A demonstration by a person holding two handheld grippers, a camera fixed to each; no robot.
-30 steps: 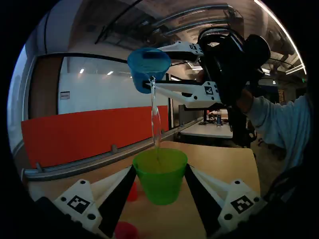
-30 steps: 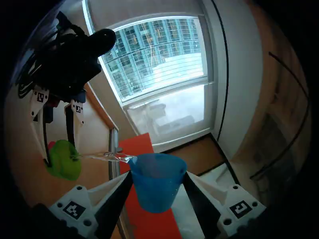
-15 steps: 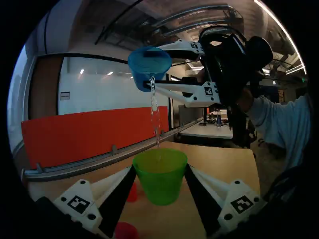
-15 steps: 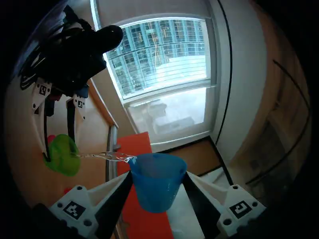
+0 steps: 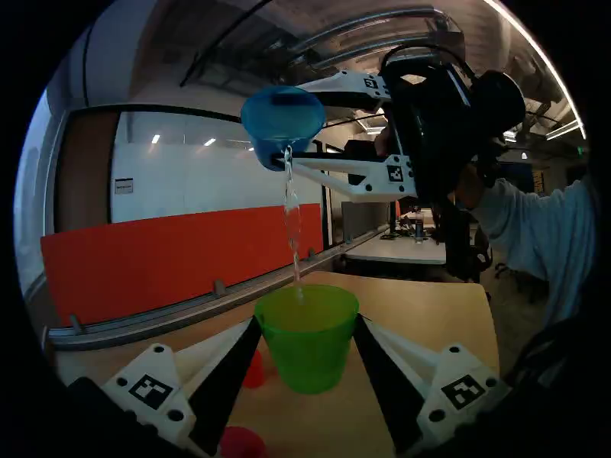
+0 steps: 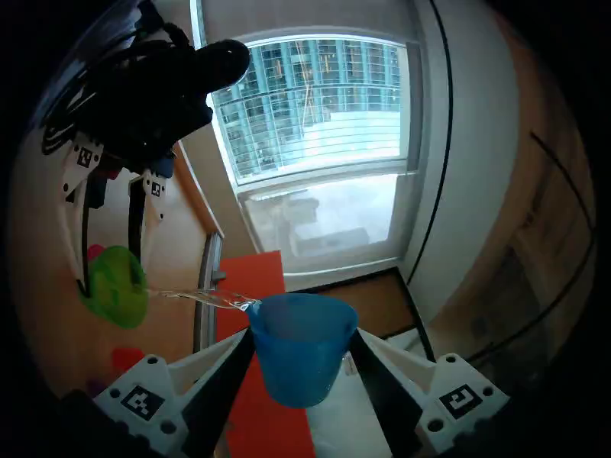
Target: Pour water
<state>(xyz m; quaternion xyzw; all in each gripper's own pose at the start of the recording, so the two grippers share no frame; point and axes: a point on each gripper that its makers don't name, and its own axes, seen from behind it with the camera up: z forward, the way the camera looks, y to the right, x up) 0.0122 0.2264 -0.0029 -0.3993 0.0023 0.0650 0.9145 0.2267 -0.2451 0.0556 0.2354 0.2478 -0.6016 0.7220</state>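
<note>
Blue cup (image 5: 281, 128) pinched in right gripper (image 6: 302, 337), tipped high and far. Thin water stream (image 5: 291, 217) dropping into green cup (image 5: 308, 359), clamped in left gripper (image 5: 307, 327), near, above wooden table (image 5: 428, 305). Mid-pour. Next, probably: hold stream centred, then level blue cup.

Red cup (image 5: 254, 371) partly hidden behind left tongs (image 5: 307, 324); second red cup (image 5: 243, 443) cut by bottom edge.
</note>
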